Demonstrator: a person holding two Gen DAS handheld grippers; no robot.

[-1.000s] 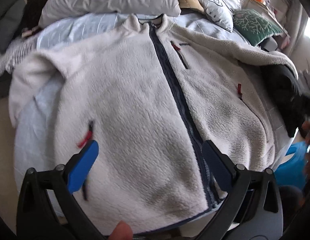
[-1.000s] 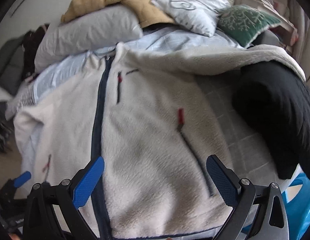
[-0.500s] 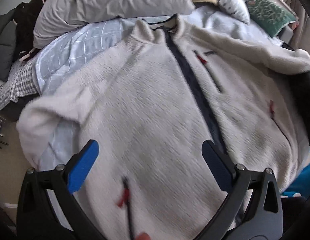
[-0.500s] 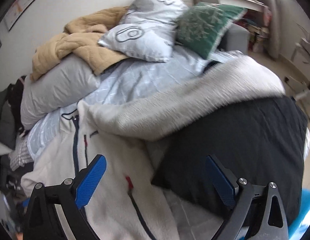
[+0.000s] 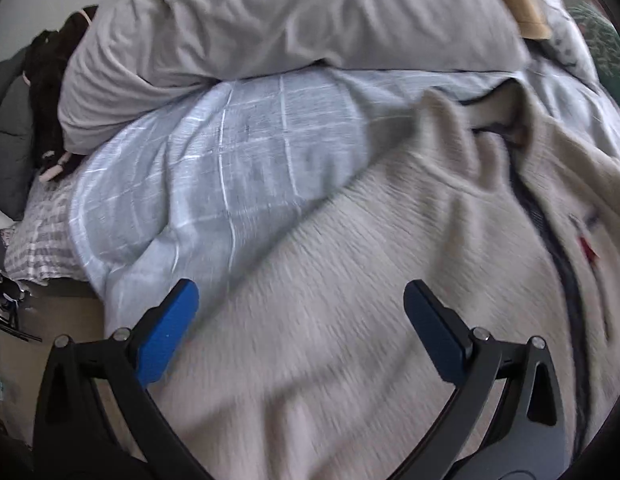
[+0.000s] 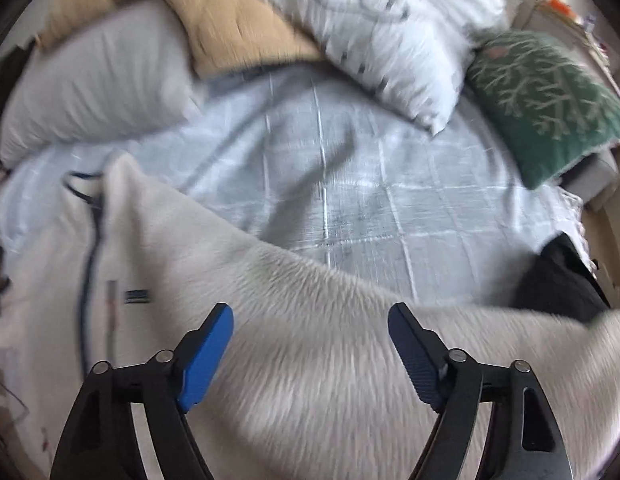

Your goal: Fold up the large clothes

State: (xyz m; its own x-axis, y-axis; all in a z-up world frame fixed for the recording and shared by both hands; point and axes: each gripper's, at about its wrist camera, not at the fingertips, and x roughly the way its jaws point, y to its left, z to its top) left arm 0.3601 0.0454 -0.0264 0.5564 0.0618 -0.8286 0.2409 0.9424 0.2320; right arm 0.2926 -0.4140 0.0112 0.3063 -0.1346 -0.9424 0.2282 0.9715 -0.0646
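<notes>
At the left edge of the bed (image 5: 214,184) the pale blue checked cover is bare, and a grey pillow (image 5: 294,20) lies behind it at the head end. The left hand-held gripper (image 5: 301,320) hangs over the left shoulder and sleeve part of the cream fleece jacket (image 5: 389,280), its jaws wide apart and holding nothing. The jacket lies spread face up across the middle of the bed, with the collar toward the pillows and the dark zipper (image 5: 557,248) closed. More to the right, the right hand-held gripper (image 6: 310,330) is above the right sleeve (image 6: 349,300), which stretches toward the right edge of the bed; its jaws have just been closing somewhat, but nothing is between the pads and they are apart. Past the sleeve end lies a black garment (image 6: 561,280), and a green cushion (image 6: 541,96) sits in the far right corner. I think the risk is here: the thick fleece may slip from a shallow pinch, or the right gripper may catch the bed cover or the black garment together with the sleeve, so the fold comes out crooked.
</notes>
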